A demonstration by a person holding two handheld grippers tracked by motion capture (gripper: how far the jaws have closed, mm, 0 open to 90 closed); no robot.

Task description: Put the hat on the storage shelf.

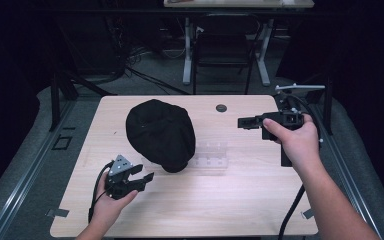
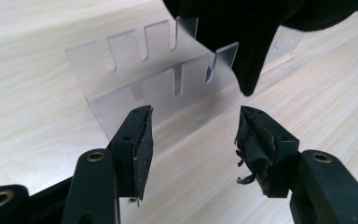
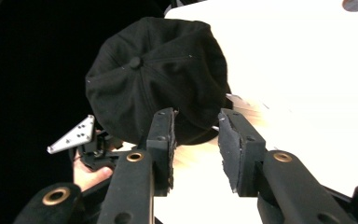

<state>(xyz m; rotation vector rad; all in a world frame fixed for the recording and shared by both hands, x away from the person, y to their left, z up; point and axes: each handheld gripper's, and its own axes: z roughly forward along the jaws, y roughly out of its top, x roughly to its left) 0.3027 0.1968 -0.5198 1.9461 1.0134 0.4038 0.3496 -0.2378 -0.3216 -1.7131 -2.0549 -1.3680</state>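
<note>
A black cap [image 1: 160, 134] lies crown-up in the middle of the light wooden table [image 1: 230, 200], its brim toward the front and partly over a clear slotted acrylic stand [image 1: 210, 155]. My left gripper [image 1: 145, 179] is open at the front left, just short of the cap's brim [image 2: 249, 65], with nothing between its jaws. The clear stand [image 2: 158, 79] lies ahead of them. My right gripper [image 1: 241, 122] is open at the right of the cap, pointing toward it and holding nothing. In the right gripper view the cap [image 3: 163, 74] lies beyond the jaws.
A small dark round plug [image 1: 221, 108] sits in the table near its far edge. A black chair [image 1: 223, 50] and white desk legs stand behind the table. Cables trail from both grippers off the front edge.
</note>
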